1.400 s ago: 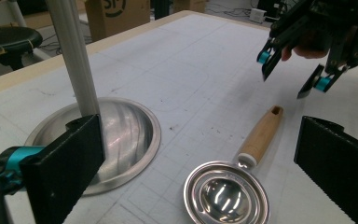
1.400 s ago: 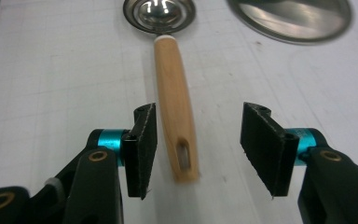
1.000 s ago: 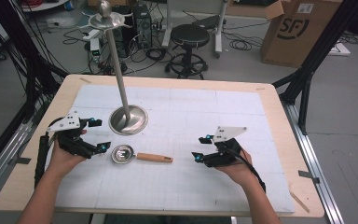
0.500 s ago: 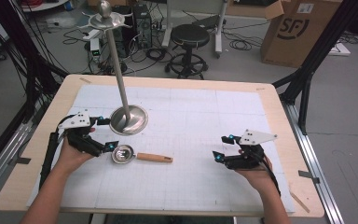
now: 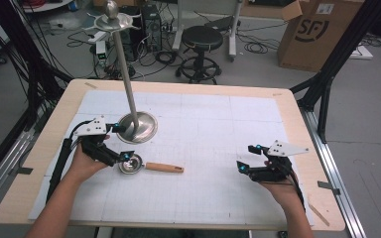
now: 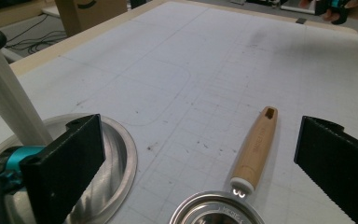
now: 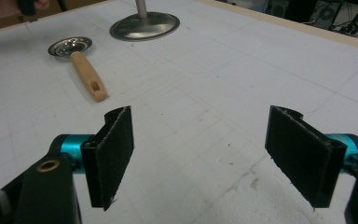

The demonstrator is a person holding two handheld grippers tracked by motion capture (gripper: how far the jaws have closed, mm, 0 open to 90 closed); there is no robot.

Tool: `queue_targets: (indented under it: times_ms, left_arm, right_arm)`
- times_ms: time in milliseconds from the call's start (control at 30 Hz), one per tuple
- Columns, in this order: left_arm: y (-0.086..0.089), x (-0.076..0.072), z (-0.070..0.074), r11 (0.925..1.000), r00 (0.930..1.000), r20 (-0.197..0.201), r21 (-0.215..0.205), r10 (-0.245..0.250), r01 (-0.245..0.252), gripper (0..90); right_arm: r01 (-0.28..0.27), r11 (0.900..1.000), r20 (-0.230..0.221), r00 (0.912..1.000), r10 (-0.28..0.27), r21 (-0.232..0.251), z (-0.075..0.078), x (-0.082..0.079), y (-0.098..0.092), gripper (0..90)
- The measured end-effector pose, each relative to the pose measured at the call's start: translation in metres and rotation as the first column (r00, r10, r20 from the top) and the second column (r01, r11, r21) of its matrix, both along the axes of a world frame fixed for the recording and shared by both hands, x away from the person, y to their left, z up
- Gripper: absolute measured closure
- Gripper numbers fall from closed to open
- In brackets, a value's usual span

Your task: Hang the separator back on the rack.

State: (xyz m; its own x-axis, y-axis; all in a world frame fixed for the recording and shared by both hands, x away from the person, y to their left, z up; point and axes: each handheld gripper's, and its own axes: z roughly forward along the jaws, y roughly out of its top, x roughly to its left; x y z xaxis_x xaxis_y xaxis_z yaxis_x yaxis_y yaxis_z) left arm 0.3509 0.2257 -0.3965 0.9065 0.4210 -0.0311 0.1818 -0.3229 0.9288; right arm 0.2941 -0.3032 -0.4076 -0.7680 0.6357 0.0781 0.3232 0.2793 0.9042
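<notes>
At lower left of the high view, the left gripper [image 5: 120, 143] gaped wide around the strainer [image 5: 130, 163]; the right gripper [image 5: 245, 157], jaws just opening, held nothing.

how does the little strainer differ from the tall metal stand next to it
The strainer lies flat and low with a wooden handle pointing right; the stand rises upright on a thin pole from a round base. The strainer's bowl is smaller than the stand's base. Both are shiny metal on the white mat.
</notes>
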Motion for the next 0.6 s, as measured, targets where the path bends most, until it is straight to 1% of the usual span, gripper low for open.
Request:
queue_targets:
  times_ms: [100,167,233,333,400,533,600]
  left_arm:
    - [0.0,0.001,0.0,1.0,1.0,-0.003,-0.002,-0.001,0.001,2.4]
    - [-0.001,0.001,-0.001,0.9999,1.0,-0.003,0.01,-0.005,0.005,2.4]
    - [-0.002,0.001,-0.001,0.9999,0.9999,-0.008,0.011,-0.007,0.007,2.4]
    - [-0.006,0.001,0.0,0.9997,0.9998,-0.014,0.016,-0.017,0.017,2.4]
    - [-0.011,0.0,0.001,0.9992,0.9994,-0.019,0.025,-0.03,0.03,2.4]
    - [-0.025,0.002,0.001,0.9958,0.9975,-0.041,0.068,-0.058,0.06,2.5]
    - [-0.034,0.004,-0.002,0.9904,0.9954,-0.06,0.112,-0.075,0.081,2.5]
  right_arm:
    - [-0.006,1.0,-0.005,1.0,0.006,-0.012,-0.001,0.001,0.003,22.8]
    - [-0.009,1.0,-0.006,0.9999,0.009,-0.011,-0.001,0.001,0.004,22.8]
    - [-0.012,1.0,-0.004,0.9999,0.012,-0.013,-0.001,0.001,0.006,22.8]
    - [-0.019,1.0,0.003,0.9998,0.019,-0.021,-0.001,0.001,0.009,22.8]
    - [-0.019,1.0,-0.002,0.9998,0.019,-0.02,-0.001,0.001,0.01,22.8]
    - [-0.021,0.999,-0.002,0.9998,0.021,-0.028,-0.002,0.002,0.012,22.8]
    - [-0.021,0.999,-0.001,0.9998,0.021,-0.028,-0.001,0.003,0.013,22.8]
